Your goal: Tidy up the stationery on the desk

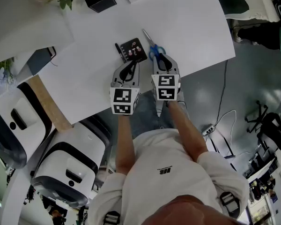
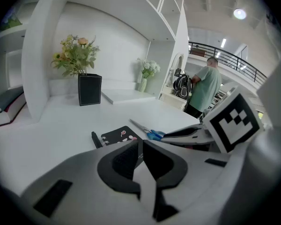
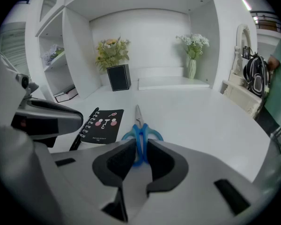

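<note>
On my feed the white worktop (image 1: 192,27) carries three things in a row near its front edge. Furthest left is a black pen (image 1: 118,51), lying just beside the spiral edge of a small black notebook (image 1: 134,49) with pink marks on its cover. My left hand-held gripper (image 2: 141,146) sits just short of that notebook, its jaws pressed together with nothing between them. To the right of the notebook are the scissors (image 3: 140,128), blades pointing away from me and blue handle loops towards me. My right hand-held gripper (image 3: 140,156) is on those loops: its jaws stand narrow, and the inner parts of the blue handles fill the slim gap between the pads. The two marker cubes ride side by side above the worktop's front edge.
</note>
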A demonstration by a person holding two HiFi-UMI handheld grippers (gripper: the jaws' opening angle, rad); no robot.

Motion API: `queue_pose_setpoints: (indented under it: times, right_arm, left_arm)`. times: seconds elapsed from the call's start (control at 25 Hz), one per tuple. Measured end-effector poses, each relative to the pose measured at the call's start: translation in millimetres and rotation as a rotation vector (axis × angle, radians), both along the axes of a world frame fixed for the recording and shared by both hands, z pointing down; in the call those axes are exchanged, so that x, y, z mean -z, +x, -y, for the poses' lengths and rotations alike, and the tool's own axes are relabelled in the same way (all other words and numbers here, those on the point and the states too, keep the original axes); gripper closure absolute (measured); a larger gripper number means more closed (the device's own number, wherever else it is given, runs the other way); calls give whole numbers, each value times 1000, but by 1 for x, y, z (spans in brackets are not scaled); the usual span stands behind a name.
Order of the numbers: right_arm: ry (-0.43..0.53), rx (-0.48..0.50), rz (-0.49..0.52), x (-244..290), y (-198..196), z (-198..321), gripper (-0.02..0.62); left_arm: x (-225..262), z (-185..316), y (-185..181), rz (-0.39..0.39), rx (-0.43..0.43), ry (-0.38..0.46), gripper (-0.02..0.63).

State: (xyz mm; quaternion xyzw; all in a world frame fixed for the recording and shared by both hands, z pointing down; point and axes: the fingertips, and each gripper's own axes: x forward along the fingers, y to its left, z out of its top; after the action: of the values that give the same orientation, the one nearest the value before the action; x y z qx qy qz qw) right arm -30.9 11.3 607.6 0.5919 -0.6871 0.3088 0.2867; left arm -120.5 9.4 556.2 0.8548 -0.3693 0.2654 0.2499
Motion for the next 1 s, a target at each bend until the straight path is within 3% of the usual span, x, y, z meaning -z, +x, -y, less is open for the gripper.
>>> queue_pose_setpoints:
  times: [0.44,0.72,1.0]
  right_arm:
    - [13,51,-7,9,-7,-10,492]
    - [90,115,7,32,-7,-13,482]
    - [243,221,24,70,-6,-7,574]
  left_arm:
    - [4,-7,-12,4,21,9,606]
    - [12,-10,-17,5,32,23,606]
    - [24,-13,-23,-3,63,47,606]
